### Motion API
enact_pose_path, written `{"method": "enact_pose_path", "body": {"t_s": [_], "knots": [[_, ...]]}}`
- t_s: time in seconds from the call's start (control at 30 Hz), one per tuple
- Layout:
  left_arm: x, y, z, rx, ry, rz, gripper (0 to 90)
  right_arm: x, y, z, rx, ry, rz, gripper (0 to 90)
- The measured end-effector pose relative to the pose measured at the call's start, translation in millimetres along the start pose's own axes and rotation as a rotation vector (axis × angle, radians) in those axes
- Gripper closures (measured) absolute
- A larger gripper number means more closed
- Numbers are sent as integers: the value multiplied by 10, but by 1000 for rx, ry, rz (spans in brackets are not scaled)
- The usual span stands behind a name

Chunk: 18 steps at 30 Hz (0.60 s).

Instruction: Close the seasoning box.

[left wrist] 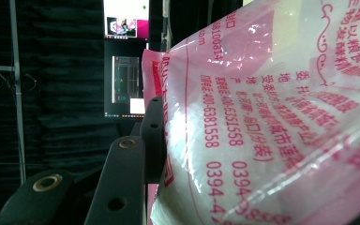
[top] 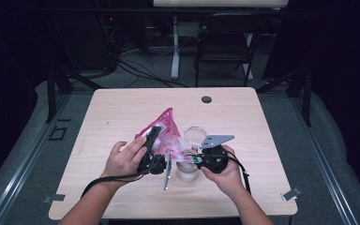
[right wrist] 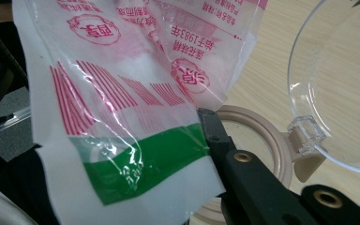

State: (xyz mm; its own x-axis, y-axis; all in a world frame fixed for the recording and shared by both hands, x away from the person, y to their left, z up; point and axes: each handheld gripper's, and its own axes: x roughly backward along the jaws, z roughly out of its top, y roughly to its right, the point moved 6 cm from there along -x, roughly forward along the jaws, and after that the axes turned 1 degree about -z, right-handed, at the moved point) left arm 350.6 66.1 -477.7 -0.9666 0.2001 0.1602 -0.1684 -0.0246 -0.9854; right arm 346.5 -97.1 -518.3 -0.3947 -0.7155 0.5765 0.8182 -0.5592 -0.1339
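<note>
A pink and white printed plastic bag [top: 165, 125] is held up over the table's middle. My left gripper [top: 151, 137] grips its side; in the left gripper view one black finger [left wrist: 152, 133] presses the bag [left wrist: 262, 117], and the other finger is hidden behind it. My right gripper [top: 188, 158] is shut on the bag's lower corner, where the green band [right wrist: 140, 164] is, with one finger [right wrist: 214, 133] showing. Below that corner stands a small beige-rimmed container [top: 187, 172] with its rim [right wrist: 268, 136] open and its clear hinged lid [right wrist: 337, 84] tipped back.
The light wooden table [top: 122, 108] has a black round grommet [top: 206, 99] near its far edge. A dark folding chair [top: 225, 42] and a desk leg stand behind the table. Grey floor mats border both sides.
</note>
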Motion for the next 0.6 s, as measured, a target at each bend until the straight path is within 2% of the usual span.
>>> {"method": "enact_pose_path", "body": {"t_s": [0.27,0.6], "knots": [[0,1,0,3,-1,-5,647,-3,1,-1,0,0,-2,900],[-4,-13,26,-20,3,-2,647,-6,15,-10,-4,0,-3,900]]}}
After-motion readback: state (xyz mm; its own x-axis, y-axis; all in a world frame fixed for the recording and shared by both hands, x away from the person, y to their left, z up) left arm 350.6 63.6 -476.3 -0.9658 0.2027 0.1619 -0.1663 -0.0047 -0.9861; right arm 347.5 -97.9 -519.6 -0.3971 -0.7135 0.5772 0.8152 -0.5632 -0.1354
